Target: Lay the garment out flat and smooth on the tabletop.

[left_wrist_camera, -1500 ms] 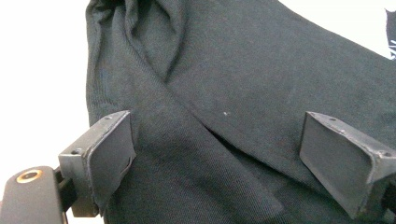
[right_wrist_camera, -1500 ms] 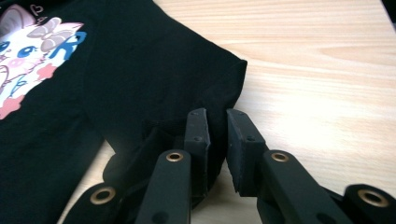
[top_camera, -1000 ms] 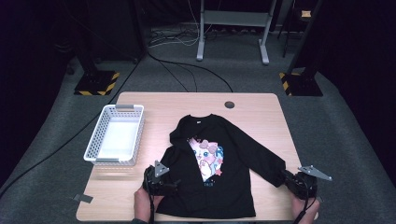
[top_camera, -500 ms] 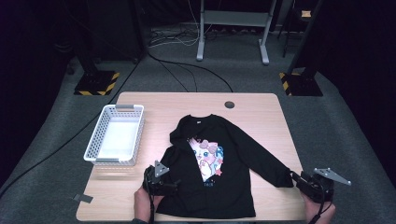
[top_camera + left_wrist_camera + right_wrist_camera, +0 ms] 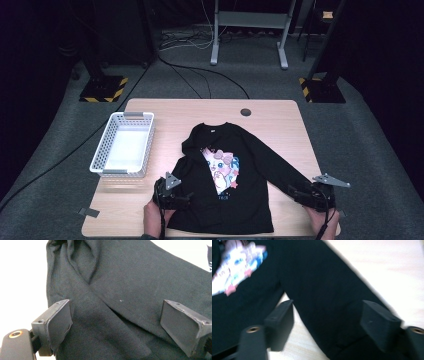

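Jaws of both grippers, left gripper (image 5: 186, 200) and right gripper (image 5: 296, 193), gape over one black shirt (image 5: 235, 187); the right's just opened.

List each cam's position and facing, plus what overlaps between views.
High view: fixed above the person's side, looking forward and down at the table, basket and black shirt; both hands with left gripper and right gripper enter from the bottom.
Left gripper view: rides the left gripper, looking down on folded shirt fabric; its two jaws stand apart.
Right gripper view: rides the right gripper, facing the spread sleeve; jaws have just been opening, the sleeve between them.
Shared: the shirt's print shows in high and right views.
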A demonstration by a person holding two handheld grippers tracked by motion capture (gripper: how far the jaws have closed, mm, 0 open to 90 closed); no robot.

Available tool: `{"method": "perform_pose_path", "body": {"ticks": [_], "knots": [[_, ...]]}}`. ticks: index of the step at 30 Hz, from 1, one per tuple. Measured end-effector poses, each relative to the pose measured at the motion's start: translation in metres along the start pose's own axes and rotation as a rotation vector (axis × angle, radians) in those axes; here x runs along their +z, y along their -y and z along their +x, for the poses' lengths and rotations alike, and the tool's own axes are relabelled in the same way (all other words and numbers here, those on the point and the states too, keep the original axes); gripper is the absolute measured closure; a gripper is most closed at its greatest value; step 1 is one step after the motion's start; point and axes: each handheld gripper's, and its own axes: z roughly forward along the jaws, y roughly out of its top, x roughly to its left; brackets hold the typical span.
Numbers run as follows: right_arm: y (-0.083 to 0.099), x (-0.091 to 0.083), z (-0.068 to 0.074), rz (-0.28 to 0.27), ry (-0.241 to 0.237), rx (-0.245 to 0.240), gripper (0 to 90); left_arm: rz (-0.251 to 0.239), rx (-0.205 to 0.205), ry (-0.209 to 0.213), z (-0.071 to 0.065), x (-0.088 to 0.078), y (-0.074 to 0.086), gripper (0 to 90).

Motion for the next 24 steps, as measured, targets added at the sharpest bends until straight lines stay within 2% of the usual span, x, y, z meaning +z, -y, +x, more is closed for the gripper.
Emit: {"method": "perform_pose_path", "body": {"ticks": [4, 5, 9, 14, 15, 17, 18, 19, 21, 24], "knots": [[0.007, 0.015, -0.009, 0.030, 0.006, 0.030, 21.3, 0.003, 0.003, 0.000, 0.000, 0.000, 0.000, 10.3], [0.007, 0.016, -0.011, 0.020, 0.003, 0.033, 21.5, 0.000, 0.000, 0.000, 0.000, 0.000, 0.000, 10.3], [0.001, 0.021, -0.019, 0.030, 0.042, 0.034, 21.8, 0.002, 0.002, 0.000, 0.000, 0.000, 0.000, 10.3], [-0.015, 0.035, -0.029, 0.067, 0.154, -0.011, 20.9, 0.000, -0.001, 0.000, 0.000, 0.000, 0.000, 10.3], [-0.018, 0.038, -0.032, 0.073, 0.181, -0.014, 20.1, 0.003, 0.002, 0.000, 0.000, 0.000, 0.000, 10.3], [-0.024, 0.042, -0.036, 0.080, 0.208, 0.010, 16.8, 0.000, 0.000, -0.001, 0.000, 0.000, 0.000, 10.3], [-0.027, 0.042, -0.034, 0.071, 0.219, 0.023, 15.5, 0.003, 0.003, -0.001, 0.000, 0.000, 0.000, 10.4], [-0.029, 0.040, -0.031, 0.046, 0.210, 0.016, 15.5, -0.001, -0.002, -0.001, 0.000, 0.000, 0.000, 10.3], [-0.033, 0.034, -0.012, 0.009, 0.169, -0.023, 15.8, 0.000, -0.002, -0.002, 0.000, 0.000, 0.000, 10.3], [-0.033, 0.032, 0.016, 0.002, 0.086, -0.077, 16.3, -0.001, -0.002, -0.002, 0.000, 0.000, 0.000, 10.4]]}}
